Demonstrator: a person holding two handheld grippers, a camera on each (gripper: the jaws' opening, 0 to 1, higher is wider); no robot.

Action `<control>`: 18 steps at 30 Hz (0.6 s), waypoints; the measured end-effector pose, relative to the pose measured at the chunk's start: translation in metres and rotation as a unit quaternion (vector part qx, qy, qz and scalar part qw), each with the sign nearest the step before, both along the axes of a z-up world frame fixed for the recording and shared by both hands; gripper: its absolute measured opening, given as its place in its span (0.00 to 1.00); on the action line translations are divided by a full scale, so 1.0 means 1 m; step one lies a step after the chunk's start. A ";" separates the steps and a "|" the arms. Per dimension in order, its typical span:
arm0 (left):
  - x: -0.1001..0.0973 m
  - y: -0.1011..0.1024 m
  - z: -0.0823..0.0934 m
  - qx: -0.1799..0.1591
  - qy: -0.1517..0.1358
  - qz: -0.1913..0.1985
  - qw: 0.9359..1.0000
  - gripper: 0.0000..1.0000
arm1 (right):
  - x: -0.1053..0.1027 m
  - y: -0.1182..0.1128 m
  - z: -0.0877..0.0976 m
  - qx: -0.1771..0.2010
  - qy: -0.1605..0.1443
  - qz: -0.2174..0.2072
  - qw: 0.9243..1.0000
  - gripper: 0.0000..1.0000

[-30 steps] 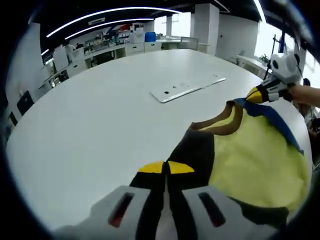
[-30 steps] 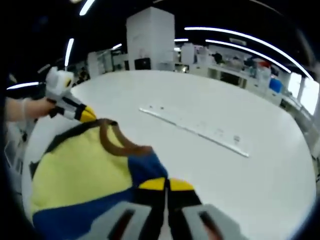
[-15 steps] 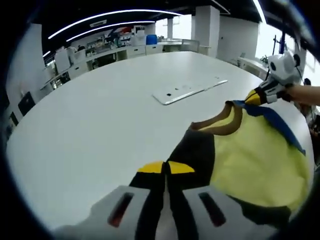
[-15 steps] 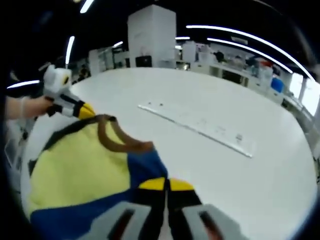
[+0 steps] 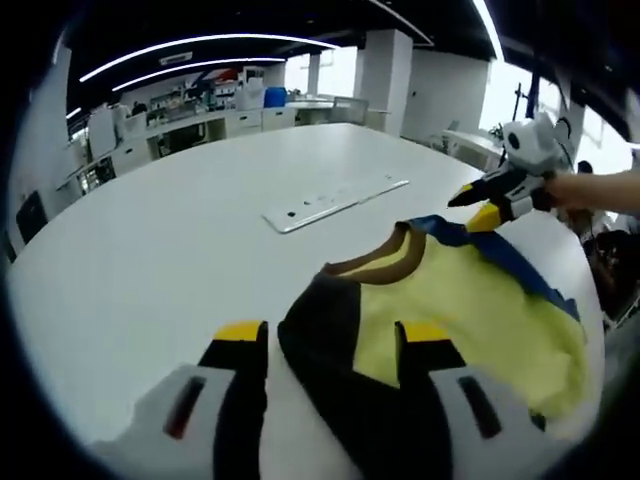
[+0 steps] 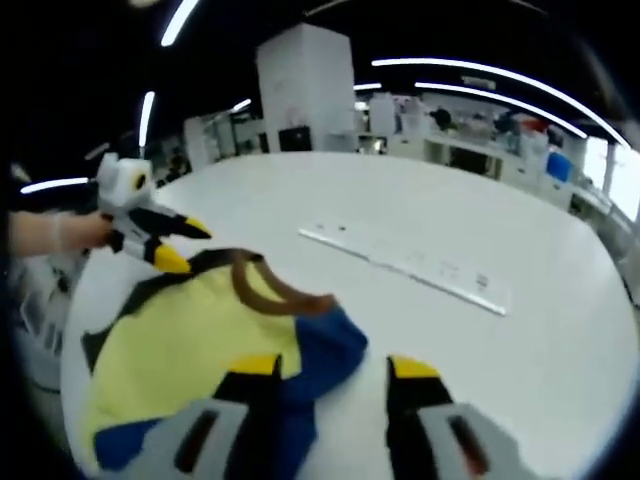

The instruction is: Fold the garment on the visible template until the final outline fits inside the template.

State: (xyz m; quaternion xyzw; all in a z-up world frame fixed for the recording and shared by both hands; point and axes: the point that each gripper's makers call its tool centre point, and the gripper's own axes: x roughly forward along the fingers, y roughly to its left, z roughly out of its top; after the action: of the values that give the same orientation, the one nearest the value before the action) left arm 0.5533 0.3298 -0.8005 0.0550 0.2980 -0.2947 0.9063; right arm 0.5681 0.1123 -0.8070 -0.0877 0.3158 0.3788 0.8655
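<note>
In the left gripper view, the left gripper (image 5: 331, 345) has its two jaws spread wide apart, with yellow tips, and it holds nothing. One garment (image 5: 450, 315) lies on the big white table (image 5: 170, 240), just past the jaws and off to the right. It is a small shirt, mostly pale yellow. It has a brown band around the neck hole, a black sleeve part that sits between the two jaws, and a blue strip along its far edge. The cloth looks soft and a bit bunched up, not flat. Beyond it, near the middle of the table, lies one flat white strip (image 5: 335, 198) with a few small dark dots on it. No words can be read on it. At the right, the right gripper (image 5: 478, 203) is held by a hand (image 5: 600, 190), and its jaws are open beside the shirt's far corner.

In the right gripper view, the right gripper (image 6: 331, 368) also has its jaws spread wide and holds nothing. The same shirt lies on the table to the left, with its blue part between the jaws. The white strip lies farther back, apart from the shirt. At the left, a hand holds the left gripper, with its jaws open at the shirt's far edge.
</note>
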 end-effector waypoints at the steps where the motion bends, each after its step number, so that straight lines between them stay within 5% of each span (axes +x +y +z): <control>1: -0.003 -0.003 0.005 -0.007 -0.003 -0.003 1.000 0.52 | -0.003 -0.001 0.002 0.001 0.000 0.002 1.000 0.42; 18: -0.076 -0.021 0.039 -0.041 0.002 -0.029 0.999 0.91 | -0.073 -0.004 0.014 -0.014 0.015 0.033 0.999 0.89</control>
State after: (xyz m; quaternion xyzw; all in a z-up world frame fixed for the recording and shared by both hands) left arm 0.4771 0.3085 -0.7613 0.0258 0.2852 -0.3334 0.8982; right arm 0.4948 0.1083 -0.7929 -0.1045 0.3309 0.4039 0.8465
